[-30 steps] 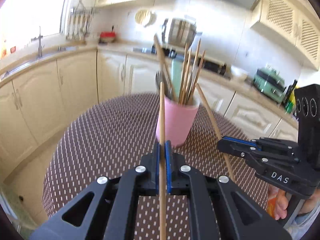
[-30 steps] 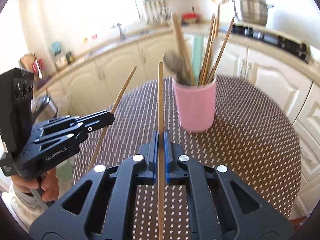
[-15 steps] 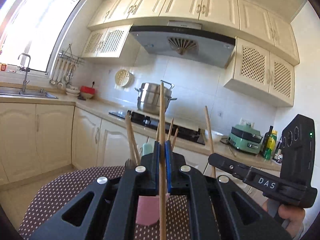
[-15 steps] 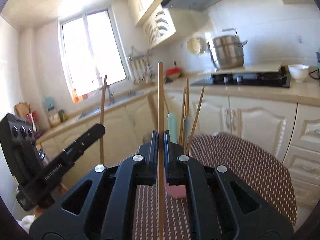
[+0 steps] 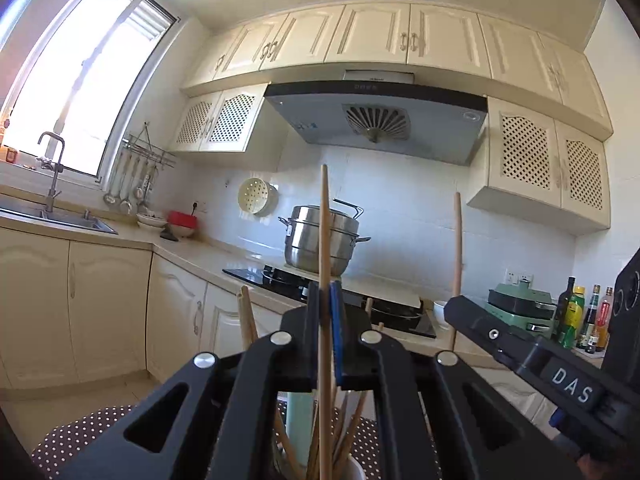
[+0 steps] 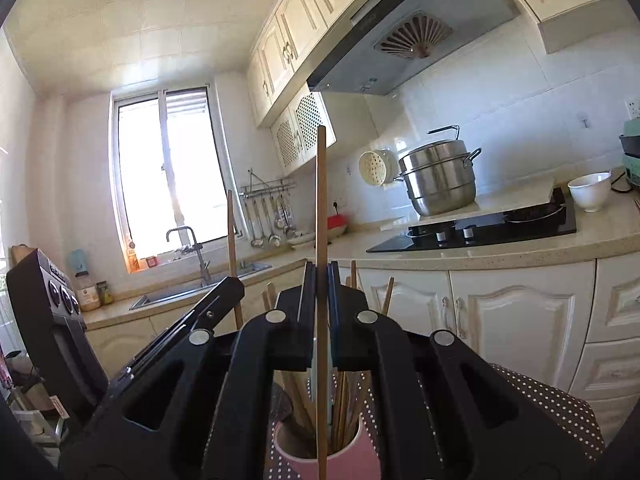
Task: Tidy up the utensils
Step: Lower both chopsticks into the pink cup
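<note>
My left gripper [image 5: 325, 296] is shut on an upright wooden chopstick [image 5: 325, 232], held over the pink cup [image 5: 356, 468], whose rim shows at the bottom. My right gripper [image 6: 321, 276] is shut on another upright chopstick [image 6: 321, 192], whose lower end reaches into the pink cup [image 6: 352, 460]. The cup holds several chopsticks [image 6: 344, 400] and a pale green utensil [image 5: 300, 416]. The right gripper [image 5: 520, 344] with its chopstick [image 5: 457, 248] shows at right in the left wrist view. The left gripper [image 6: 192, 320] with its chopstick [image 6: 231, 240] shows at left in the right wrist view.
The cup stands on a round table with a brown dotted cloth [image 6: 552, 404]. Behind are kitchen cabinets [image 6: 520, 320], a hob with a steel steamer pot [image 6: 440, 176], a white bowl [image 6: 590, 190], a sink [image 5: 52, 216] and bottles [image 5: 584, 316].
Both grippers have tilted upward and moved over the cup, each with its chopstick. The views now face the wall cabinets and hood; the cup has dropped to the bottom edge.
</note>
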